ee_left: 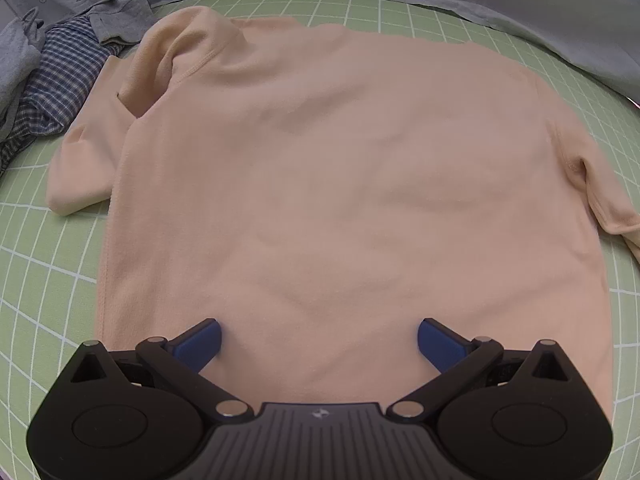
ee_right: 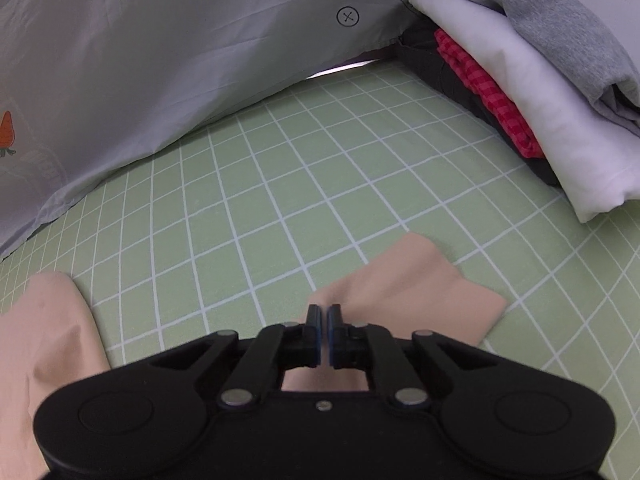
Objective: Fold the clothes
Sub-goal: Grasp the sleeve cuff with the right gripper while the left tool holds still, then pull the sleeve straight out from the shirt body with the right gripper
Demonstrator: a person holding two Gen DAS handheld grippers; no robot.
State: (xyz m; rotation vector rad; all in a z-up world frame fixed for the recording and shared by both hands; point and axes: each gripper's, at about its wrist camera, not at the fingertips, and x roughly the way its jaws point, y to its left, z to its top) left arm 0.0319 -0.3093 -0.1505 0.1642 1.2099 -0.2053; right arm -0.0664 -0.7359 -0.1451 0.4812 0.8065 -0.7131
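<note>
1. The shirt (ee_left: 320,200) lay flat on the green grid sheet (ee_left: 36,280).
2. My right claw (ee_right: 324,316) had pinched shut on its sleeve (ee_right: 420,292); I judged a firm hold mattered before folding inward.
3. My left claw (ee_left: 319,340) stood wide open over the hem, ready to pin it.

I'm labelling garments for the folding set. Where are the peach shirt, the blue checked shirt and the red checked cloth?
peach shirt (ee_left: 340,168): left wrist view, middle of its body.
blue checked shirt (ee_left: 60,84): left wrist view, crumpled middle.
red checked cloth (ee_right: 484,92): right wrist view, exposed folded edge in the stack.
</note>
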